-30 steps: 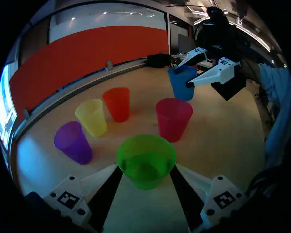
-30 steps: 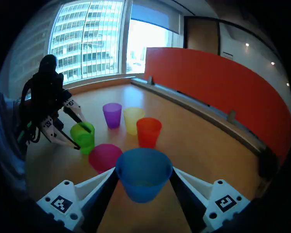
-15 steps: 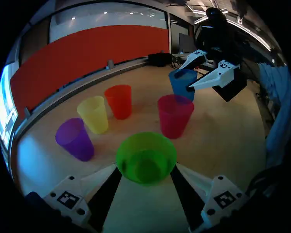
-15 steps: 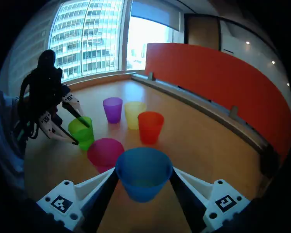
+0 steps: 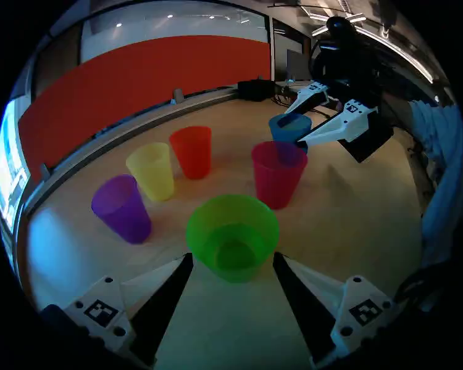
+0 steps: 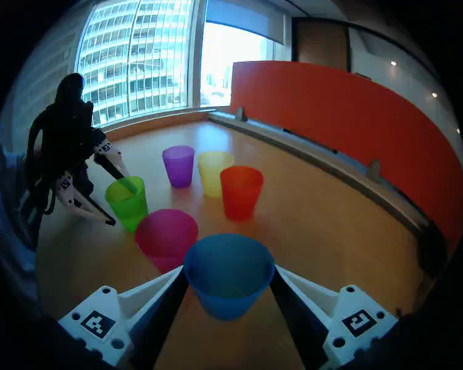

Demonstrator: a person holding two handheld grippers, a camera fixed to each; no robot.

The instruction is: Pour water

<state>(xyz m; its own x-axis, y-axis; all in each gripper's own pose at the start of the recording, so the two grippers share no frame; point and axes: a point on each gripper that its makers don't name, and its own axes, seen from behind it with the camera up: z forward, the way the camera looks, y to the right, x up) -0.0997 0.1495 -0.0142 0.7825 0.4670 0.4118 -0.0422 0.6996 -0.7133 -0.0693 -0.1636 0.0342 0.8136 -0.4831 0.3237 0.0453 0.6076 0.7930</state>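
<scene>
Wood-toned worktop point(image 5: 355, 203) below an orange partition point(image 5: 139, 74) carries a row of upright cups: left to right in the left gripper view, a purple cup point(image 5: 121, 208), a yellow cup point(image 5: 151, 171), an orange cup point(image 5: 191, 151) and a magenta cup point(image 5: 278, 174). At 6 o'clock in that view the left gripper point(image 5: 231, 259) holds a green cup point(image 5: 233, 231), fingers drawn narrow against both its sides and rim level; whether it contains water cannot be told. At 1 o'clock the right gripper point(image 5: 288, 131) clasps a blue cup point(image 5: 287, 122) upright, its lower part hidden behind the magenta cup's far rim. In the right gripper view the blue cup sits between fingers pressing on both sides, and the magenta cup stands just beyond it at 11 o'clock; this hand looks the nearer of the two. Any water in the blue cup is too faint to judge. The pour appears set up but not yet begun: the blue cup's upright axis would need to tip toward 11 o'clock, lip over the magenta rim. A tilt off that line would likely wet the worktop.
</scene>
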